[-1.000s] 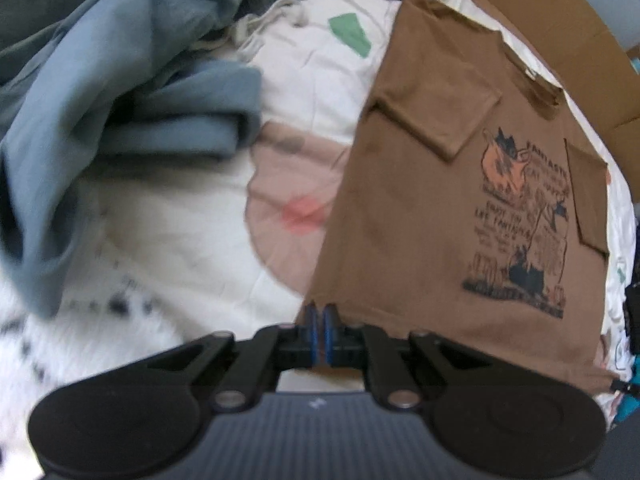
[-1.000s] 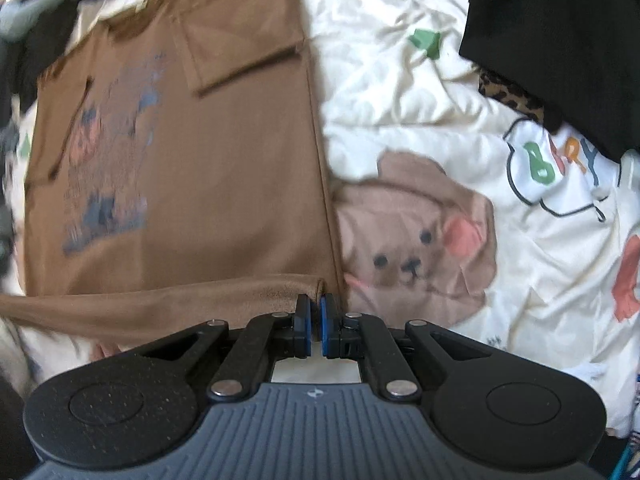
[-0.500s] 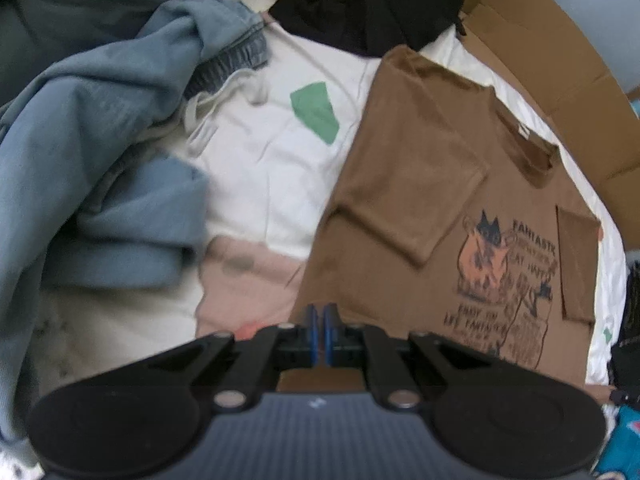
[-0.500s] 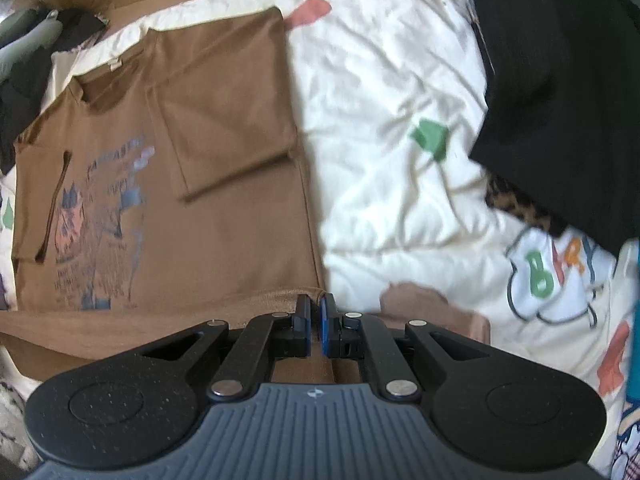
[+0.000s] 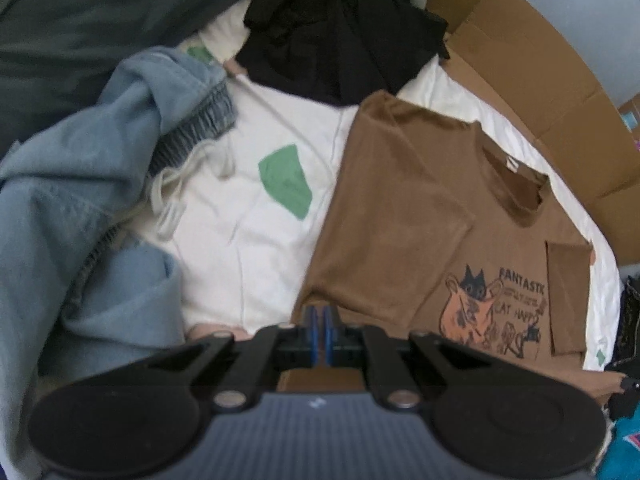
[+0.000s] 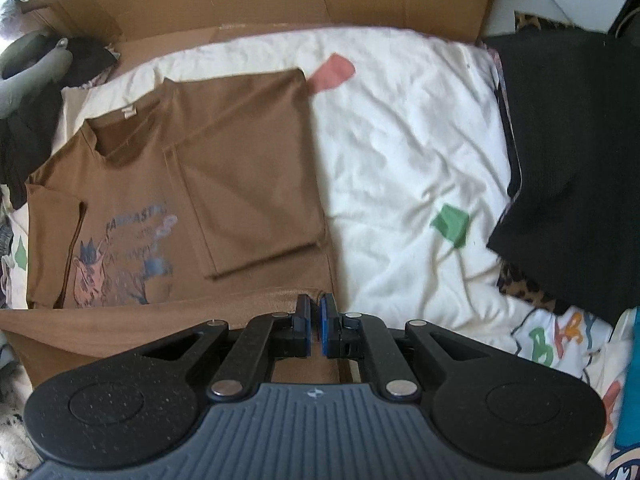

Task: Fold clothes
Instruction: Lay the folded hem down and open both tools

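The brown T-shirt [image 5: 404,216] lay face up on the white bed sheet [image 6: 404,152], both sleeves folded inward. Its print showed a cat and read "FANTASTIC" over "CAT HAPPY"; the smaller lines were illegible. The left claw [image 5: 319,334] was clenched on the shirt's bottom hem at one corner. The right claw [image 6: 314,326] was clenched on the hem at the other corner, the lifted hem doubled toward the print. The sheet carried coloured letters, partly hidden.

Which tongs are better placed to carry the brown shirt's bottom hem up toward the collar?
Neither alone: left tongs and right tongs each pinch one hem corner of the brown shirt, so both should likely move together.
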A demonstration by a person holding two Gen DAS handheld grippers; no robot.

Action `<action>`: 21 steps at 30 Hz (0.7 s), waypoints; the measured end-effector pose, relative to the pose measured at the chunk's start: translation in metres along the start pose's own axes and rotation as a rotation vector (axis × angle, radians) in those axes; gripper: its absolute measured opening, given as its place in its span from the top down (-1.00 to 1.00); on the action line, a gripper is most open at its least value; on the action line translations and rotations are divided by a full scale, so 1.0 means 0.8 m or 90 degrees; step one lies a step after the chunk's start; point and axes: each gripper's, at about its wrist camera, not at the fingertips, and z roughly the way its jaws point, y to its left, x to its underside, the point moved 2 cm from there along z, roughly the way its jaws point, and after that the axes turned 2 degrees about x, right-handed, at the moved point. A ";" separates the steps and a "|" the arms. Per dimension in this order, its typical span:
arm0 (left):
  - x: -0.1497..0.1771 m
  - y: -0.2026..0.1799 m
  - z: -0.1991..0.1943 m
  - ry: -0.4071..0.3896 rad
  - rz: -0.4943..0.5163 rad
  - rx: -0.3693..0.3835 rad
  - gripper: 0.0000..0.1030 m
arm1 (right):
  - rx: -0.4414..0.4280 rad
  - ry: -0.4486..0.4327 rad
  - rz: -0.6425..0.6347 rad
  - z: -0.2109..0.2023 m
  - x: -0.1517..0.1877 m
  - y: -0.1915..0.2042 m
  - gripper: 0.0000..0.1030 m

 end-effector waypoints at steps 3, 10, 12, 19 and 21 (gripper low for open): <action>-0.008 -0.001 0.003 -0.009 -0.011 0.011 0.93 | 0.007 -0.011 -0.005 -0.003 -0.011 0.007 0.96; -0.030 -0.011 0.007 -0.027 -0.012 0.018 0.93 | 0.024 -0.026 -0.009 -0.007 -0.042 0.019 0.96; -0.037 -0.012 0.010 -0.034 -0.014 0.014 0.92 | 0.032 -0.035 -0.013 -0.009 -0.051 0.023 0.95; -0.042 -0.021 0.003 -0.046 0.017 0.004 0.44 | 0.057 -0.068 -0.027 -0.018 -0.084 0.036 0.81; -0.037 -0.022 -0.003 -0.050 0.029 0.001 0.36 | 0.059 -0.062 -0.042 -0.032 -0.087 0.037 0.74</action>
